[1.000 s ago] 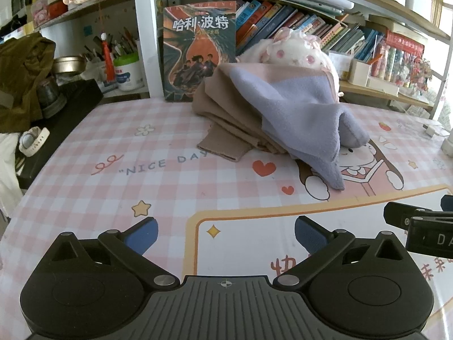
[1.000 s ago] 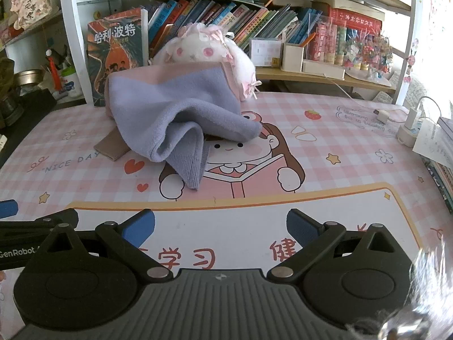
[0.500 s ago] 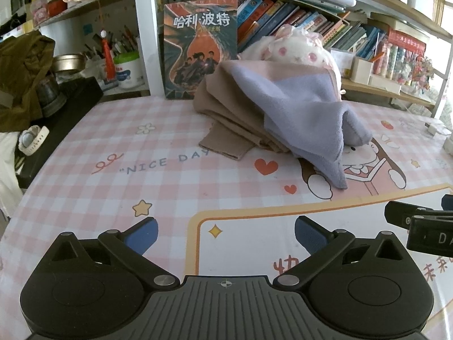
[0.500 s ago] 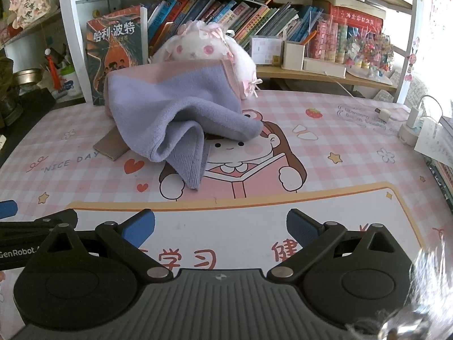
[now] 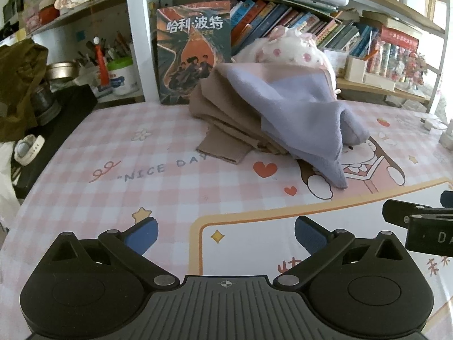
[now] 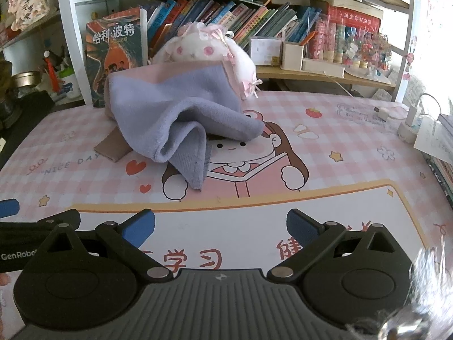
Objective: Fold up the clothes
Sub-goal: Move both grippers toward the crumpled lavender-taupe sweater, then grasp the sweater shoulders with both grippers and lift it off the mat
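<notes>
Left tongs: spread wide, blue pads well apart, nothing between them, hovering low over the white panel of the desk mat. Right tongs: likewise spread wide and empty, over the same white panel. Both sets side by side, each showing at the edge of the other's view.

Clothes heaped unfolded at the far side of the desk, well apart from both tongs. Lavender garment on top, soft and fleecy, crumpled, one end drooping forward onto the cartoon figure printed on the mat. Tan garment underneath, in loose layers, one flat end lying on the pink check to the left of the lavender piece, touching the "NICE DAY" lettering. Pink band along the top edge of the heap; whether part of the lavender garment or separate, cannot tell.

White plush toy with pink spots directly behind the heap, touching it. Large dark book standing upright behind and left of the clothes, against the white shelf post. Row of leaning books on the shelf beyond. White charger and cable at the far right of the desk.
</notes>
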The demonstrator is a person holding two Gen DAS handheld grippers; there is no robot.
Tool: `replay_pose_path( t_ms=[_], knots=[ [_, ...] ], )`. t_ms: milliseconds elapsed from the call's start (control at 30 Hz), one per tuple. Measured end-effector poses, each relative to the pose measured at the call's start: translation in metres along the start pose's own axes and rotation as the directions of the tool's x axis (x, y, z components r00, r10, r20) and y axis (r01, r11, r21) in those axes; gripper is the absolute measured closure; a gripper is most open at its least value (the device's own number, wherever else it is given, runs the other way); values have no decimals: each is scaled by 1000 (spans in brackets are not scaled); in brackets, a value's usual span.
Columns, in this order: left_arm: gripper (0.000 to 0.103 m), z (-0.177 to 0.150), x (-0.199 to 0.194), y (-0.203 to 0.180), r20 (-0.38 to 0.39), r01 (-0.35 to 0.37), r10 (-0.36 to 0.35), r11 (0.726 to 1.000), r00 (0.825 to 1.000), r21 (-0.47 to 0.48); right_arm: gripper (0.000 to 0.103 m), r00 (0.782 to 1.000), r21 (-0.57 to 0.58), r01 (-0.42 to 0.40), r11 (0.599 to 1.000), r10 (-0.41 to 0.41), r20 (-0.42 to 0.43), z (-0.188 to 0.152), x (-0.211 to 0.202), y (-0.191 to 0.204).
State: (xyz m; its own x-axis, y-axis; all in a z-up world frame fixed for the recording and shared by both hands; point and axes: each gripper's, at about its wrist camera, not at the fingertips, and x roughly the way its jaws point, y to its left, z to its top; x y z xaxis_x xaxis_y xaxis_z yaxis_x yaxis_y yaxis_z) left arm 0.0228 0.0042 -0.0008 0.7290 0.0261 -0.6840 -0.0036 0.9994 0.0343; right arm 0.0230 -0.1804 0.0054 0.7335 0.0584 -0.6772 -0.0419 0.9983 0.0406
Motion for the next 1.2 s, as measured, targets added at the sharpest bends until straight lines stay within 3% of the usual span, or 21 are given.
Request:
replay_pose_path(
  t_ms=[267,433,833,1200],
  knots=[
    [0,2,1,3,12,58,-59,998,998,32,3,1000,9,19,1000,-19,-6,0,0,6],
    [0,-1,5,12,-8,105,-105,994,994,-23,3,1000,3,11,1000,-11,-23,-2,0,9],
    [0,-1,10,-6,-30,43,-45,996,999,-72,3,997,-38,-46,998,44,-56,2,16,-5],
    [0,4,11,-67,-65,-76,71,995,995,-70,3,978,-20,-181,983,178,-108,13,43,-66]
  ],
)
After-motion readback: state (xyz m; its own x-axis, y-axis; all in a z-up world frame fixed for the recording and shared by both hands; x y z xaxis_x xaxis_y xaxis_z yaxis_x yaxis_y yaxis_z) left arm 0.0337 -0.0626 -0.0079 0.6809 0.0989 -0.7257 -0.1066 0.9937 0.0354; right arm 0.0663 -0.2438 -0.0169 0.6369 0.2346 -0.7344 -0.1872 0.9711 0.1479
